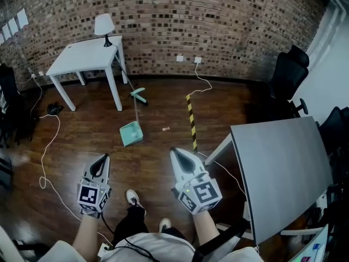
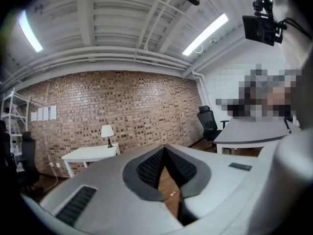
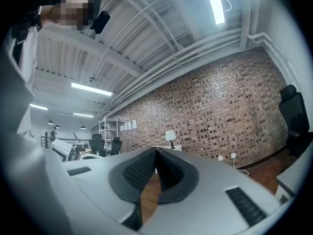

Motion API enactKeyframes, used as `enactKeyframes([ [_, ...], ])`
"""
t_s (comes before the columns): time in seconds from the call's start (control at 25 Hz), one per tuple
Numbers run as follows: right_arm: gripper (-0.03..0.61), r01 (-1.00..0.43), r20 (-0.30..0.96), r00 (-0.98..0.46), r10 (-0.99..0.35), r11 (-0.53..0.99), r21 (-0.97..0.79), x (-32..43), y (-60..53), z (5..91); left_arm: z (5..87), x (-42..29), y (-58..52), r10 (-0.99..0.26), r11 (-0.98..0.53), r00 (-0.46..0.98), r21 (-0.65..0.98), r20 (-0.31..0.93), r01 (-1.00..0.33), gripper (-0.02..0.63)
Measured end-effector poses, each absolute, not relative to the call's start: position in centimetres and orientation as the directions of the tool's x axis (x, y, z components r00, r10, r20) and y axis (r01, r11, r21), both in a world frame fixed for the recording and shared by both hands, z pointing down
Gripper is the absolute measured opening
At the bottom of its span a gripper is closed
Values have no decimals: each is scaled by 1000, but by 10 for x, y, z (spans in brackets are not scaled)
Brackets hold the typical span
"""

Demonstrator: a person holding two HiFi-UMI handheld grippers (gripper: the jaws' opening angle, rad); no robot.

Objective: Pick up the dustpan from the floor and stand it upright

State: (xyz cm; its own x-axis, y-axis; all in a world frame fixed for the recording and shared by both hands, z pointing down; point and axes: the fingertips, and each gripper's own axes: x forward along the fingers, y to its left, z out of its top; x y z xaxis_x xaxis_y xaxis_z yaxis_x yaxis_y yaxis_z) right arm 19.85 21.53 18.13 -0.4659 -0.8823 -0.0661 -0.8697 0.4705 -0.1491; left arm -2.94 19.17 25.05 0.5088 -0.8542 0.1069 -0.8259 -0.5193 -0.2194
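Most of what lies ahead of the fingers is open wooden floor [image 1: 163, 108], which gives the person room to walk up to the job. At the right of the right-hand fingers stands a grey desk [image 1: 283, 162], close enough that I judge the right arm will have to keep clear of its corner. Far ahead of the left-hand fingers, against the brick wall [image 1: 218, 21], stands a white table [image 1: 87, 56].

The dustpan [image 1: 131, 134] lies on the floor ahead of both pairs of fingers and between their two lines. It is nearer the left pair but well apart from either. Its pan is toward the person, and its long handle runs away toward the table leg, so it is not yet upright. A yellow-and-black striped pole [image 1: 191, 121] lies on the boards just ahead of the right-hand fingers, beside the dustpan but apart from it.

The left gripper [image 1: 103, 157] and the right gripper [image 1: 175, 152] are held out in front at about the same level, side by side. I take this to be a carrying pose for the approach. In the left gripper view the ribbed fingers [image 2: 146, 169] are clenched with only a sliver of floor between them and nothing held. The right gripper view shows the same empty pinch. A small pale scrap [image 1: 166, 129] lies between pan and pole.
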Motion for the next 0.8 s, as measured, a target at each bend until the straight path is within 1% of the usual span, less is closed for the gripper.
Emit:
enactKeyframes([
  [0.16, -20, -869, -56, -464, -884, 466, -165, 204, 264, 180, 233, -28, 238, -852, -523, 511, -230, 113, -821, 5],
  [0.32, -20, -881, -51, -440, -897, 442, -171, 209, 288, 180, 228, -32, 261, -852, -523, 510, -222, 119, -823, 6],
  [0.56, -20, -897, -58, -411, -910, 414, -153, 210, 288, 172, 219, -33, 269, -840, -542, 532, -215, 107, -812, 6],
  [0.8, -22, -888, -59, -443, -894, 447, -111, 189, 281, 169, 210, -30, 264, -836, -546, 544, -216, 73, -809, 6],
])
